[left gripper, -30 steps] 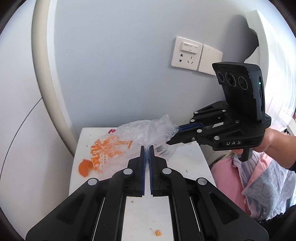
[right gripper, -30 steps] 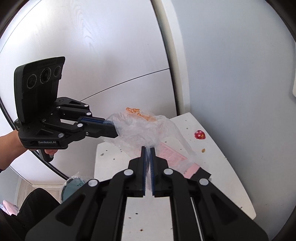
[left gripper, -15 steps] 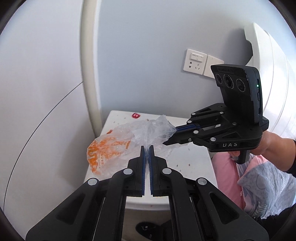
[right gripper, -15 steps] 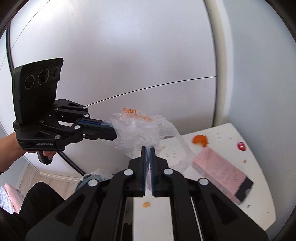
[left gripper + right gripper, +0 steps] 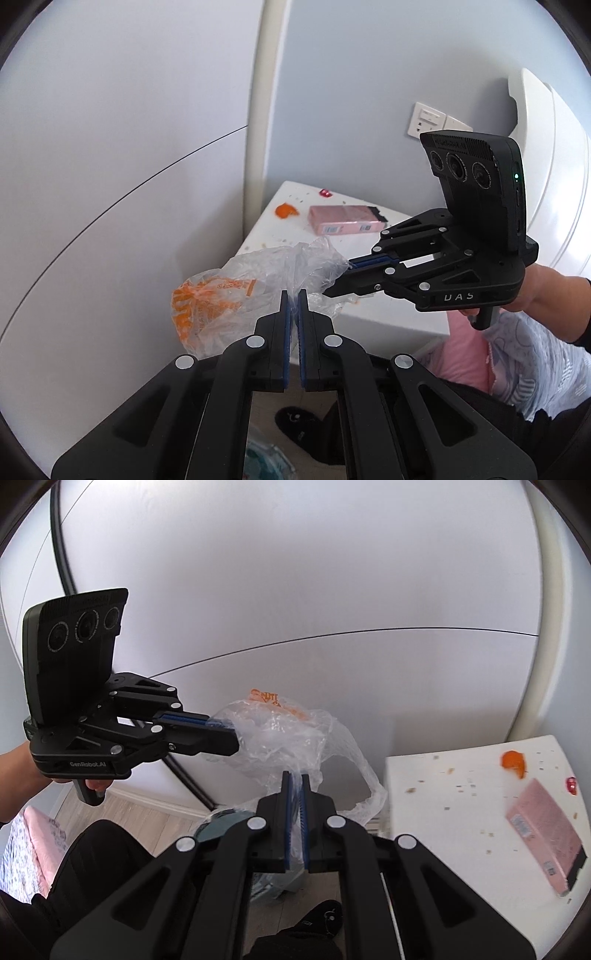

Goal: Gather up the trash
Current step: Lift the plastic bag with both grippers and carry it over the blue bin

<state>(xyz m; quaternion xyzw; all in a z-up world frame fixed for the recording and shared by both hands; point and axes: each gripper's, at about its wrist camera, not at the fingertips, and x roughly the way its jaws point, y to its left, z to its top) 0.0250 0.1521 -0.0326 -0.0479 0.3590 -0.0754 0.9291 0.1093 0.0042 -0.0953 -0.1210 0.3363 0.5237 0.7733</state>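
A crumpled clear plastic bag with orange print hangs in the air between both grippers, off the left edge of the white table. My left gripper is shut on one edge of the bag. My right gripper is shut on the other edge of the bag. Each gripper shows in the other's view, the right gripper from the left wrist and the left gripper from the right wrist. An orange peel, a pink box and a small red wrapper lie on the table.
Crumbs are scattered over the table top. A white cabinet wall stands behind the bag. A lined bin sits on the floor below the grippers. A wall socket is at the back right. Pink bedding lies to the right.
Both grippers have carried the bag left, off the table and lower beside it. The pink box and orange peel, covered before, now lie in plain view on the table.
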